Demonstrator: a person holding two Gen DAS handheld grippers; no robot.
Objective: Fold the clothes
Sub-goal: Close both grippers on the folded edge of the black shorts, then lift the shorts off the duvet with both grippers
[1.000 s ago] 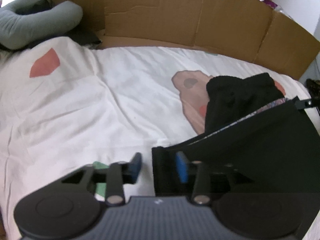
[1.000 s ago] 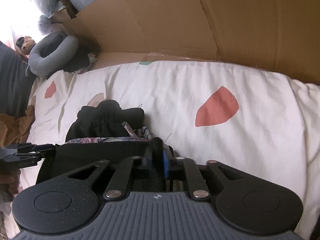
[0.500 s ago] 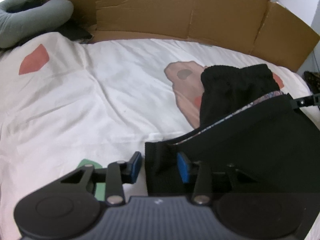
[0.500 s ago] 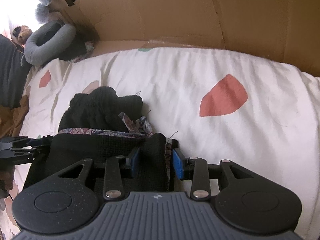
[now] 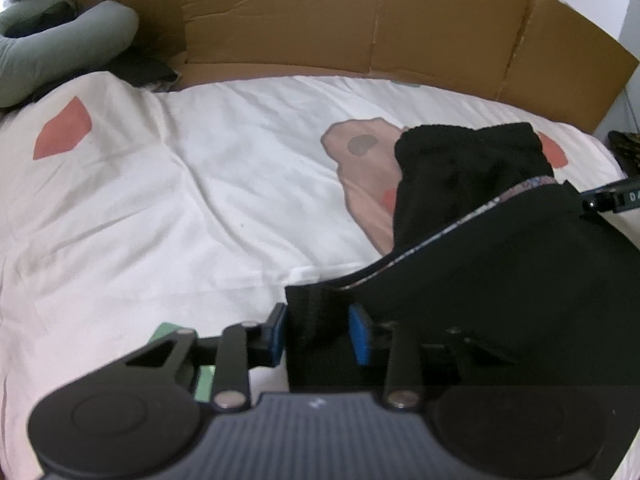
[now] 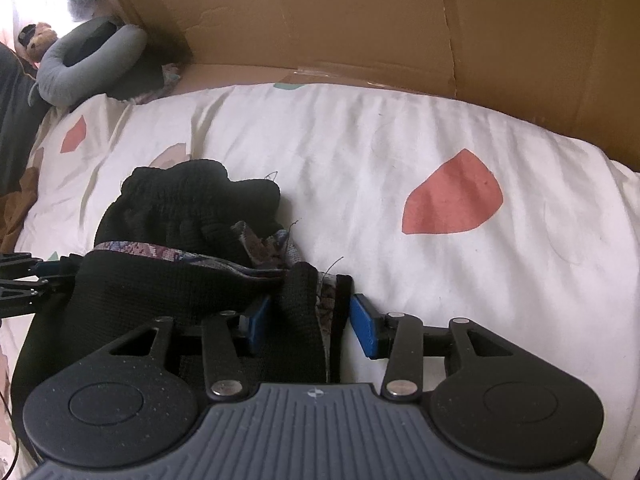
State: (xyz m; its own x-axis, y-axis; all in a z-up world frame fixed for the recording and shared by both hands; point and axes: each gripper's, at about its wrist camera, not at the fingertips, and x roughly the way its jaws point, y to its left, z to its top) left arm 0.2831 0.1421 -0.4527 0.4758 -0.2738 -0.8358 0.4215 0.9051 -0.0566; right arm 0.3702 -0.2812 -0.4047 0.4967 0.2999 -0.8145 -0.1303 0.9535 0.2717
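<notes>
Left gripper (image 5: 318, 330): held low over the bed, pointing toward the cardboard; jaws parted, blue pads (image 5: 359, 334) standing either side of a corner of the black garment (image 5: 500, 272) with a gap on each side; cloth between them but not pinched. Its tip also showed at the left edge of the right wrist view (image 6: 24, 276).

Right gripper (image 6: 306, 320): held low at the garment's opposite corner; jaws parted wide, blue pads (image 6: 365, 330) clear of the bunched black cloth lying between them. Its tip showed at the right edge of the left wrist view (image 5: 612, 196).

Black garment: knit, with a patterned inner edge (image 6: 172, 254); lay spread between the two grippers on the bedsheet (image 5: 200, 208), its far part heaped in a mound (image 6: 188, 196).

Bedsheet: white, wrinkled, printed with red (image 6: 452, 200), pink and green shapes.

Cardboard wall (image 5: 360, 20): stood along the far side of the bed.

Grey neck pillow (image 6: 84, 64): lay at the far left corner, against the cardboard.

Stuffed toy (image 6: 34, 38): beyond the pillow, small and indistinct.
</notes>
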